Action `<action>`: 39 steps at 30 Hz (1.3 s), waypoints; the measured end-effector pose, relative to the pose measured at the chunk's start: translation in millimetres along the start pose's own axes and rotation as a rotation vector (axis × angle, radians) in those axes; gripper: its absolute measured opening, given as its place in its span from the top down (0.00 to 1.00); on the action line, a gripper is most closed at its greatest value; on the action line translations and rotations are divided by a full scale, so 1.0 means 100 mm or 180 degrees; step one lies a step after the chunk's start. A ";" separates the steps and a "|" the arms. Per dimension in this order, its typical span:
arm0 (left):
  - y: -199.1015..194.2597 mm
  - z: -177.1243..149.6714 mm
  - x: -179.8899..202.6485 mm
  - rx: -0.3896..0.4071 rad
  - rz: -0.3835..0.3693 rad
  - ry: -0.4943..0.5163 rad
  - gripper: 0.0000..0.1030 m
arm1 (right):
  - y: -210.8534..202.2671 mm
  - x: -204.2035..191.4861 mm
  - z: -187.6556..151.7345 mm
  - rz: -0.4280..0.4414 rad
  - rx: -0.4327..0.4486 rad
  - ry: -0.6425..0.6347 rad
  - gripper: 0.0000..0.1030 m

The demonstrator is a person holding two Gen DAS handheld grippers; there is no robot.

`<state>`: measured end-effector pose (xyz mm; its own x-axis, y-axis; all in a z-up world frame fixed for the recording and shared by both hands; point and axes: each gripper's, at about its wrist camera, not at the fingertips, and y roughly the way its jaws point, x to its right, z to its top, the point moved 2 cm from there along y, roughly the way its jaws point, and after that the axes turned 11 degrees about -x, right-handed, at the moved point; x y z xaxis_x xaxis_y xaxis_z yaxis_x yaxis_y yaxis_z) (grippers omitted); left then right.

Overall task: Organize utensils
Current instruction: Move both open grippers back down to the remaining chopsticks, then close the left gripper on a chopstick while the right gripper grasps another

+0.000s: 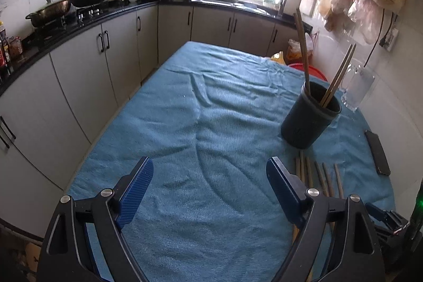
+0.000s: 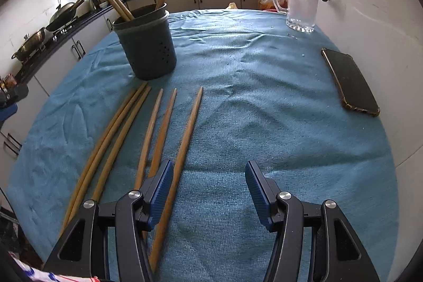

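Several wooden chopsticks (image 2: pixel 158 134) lie side by side on the blue tablecloth (image 2: pixel 251 97), their tips toward a dark utensil holder (image 2: pixel 146 44) that has more chopsticks standing in it. My right gripper (image 2: pixel 208 171) hangs open just above the cloth; the rightmost chopstick (image 2: pixel 185 147) runs beside its left finger (image 2: pixel 160 186), inside the gap. In the left wrist view, my left gripper (image 1: pixel 210 168) is open over bare cloth, with the holder (image 1: pixel 309 115) ahead to the right and the loose chopsticks (image 1: pixel 325 176) beside its right finger.
A black phone (image 2: pixel 350 82) lies on the cloth at the right, near the white wall. A clear glass mug (image 2: pixel 301 4) stands at the far right of the table. Kitchen cabinets (image 1: pixel 79 65) and a stove with pans run along the left side.
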<state>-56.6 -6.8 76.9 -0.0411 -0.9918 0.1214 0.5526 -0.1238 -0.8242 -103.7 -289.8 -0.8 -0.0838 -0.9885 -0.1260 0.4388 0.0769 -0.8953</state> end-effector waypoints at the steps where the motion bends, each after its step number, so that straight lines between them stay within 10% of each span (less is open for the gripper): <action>1: 0.04 0.00 0.01 -0.0049 -0.0020 0.0029 0.16 | 0.00 0.01 0.00 0.0009 -0.0002 0.0031 0.41; 6: 0.27 -0.05 0.24 -0.0280 -0.0195 0.0323 0.18 | 0.00 0.06 0.00 0.0033 0.0015 0.0095 0.41; 18: 0.91 -0.13 1.06 -0.0821 -0.0491 0.1010 0.70 | 0.12 0.05 0.02 0.0122 -0.0012 0.0111 0.41; 39: 1.13 0.01 1.36 -0.0852 -0.0464 0.1232 0.94 | 0.13 0.07 0.01 0.0157 0.0051 0.0080 0.41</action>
<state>0.7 -155.8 0.8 -0.4364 -0.8967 0.0735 0.2869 -0.2161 -0.9333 -97.7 -295.8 -12.6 -0.0841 -0.9799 -0.1807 0.4571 0.1232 -0.8808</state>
